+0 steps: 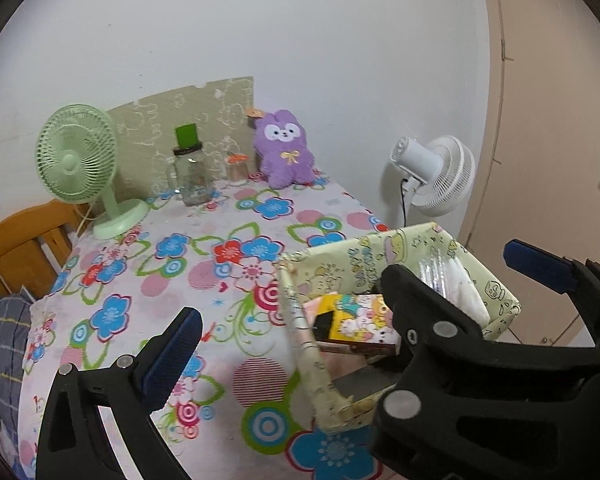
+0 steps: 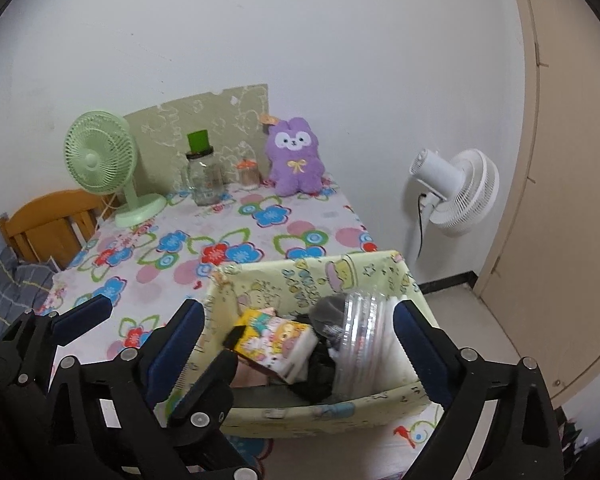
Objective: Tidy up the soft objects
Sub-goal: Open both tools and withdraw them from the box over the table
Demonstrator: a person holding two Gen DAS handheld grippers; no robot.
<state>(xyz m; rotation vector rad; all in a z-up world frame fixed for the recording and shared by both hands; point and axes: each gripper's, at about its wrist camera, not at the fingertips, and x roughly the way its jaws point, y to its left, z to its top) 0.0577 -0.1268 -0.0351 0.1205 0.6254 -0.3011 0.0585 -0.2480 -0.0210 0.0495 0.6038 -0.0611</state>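
The desk [image 2: 260, 240] carries, at its far edge against the wall, the purple plush rabbit [image 2: 296, 156], surely light and soft, best taken around its body. Nearer stands the yellow fabric box [image 2: 300, 276] (already holding packets), then the green fan [image 2: 100, 160] and glass jar [image 2: 204, 180] beside the route. The left tool [image 1: 352, 304] and right tool [image 2: 300, 340] are wide open, holding nothing.

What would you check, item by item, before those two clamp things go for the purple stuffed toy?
1. Left gripper open, nothing in it: ok.
2. Right gripper open, nothing in it: ok.
3. Purple plush toy in sight, upright against the wall: ok.
4. Tablecloth between the grippers and the toy free of things: ok.
5. Glass jar apart from the toy: ok.
6. Room left in the box: cannot tell.
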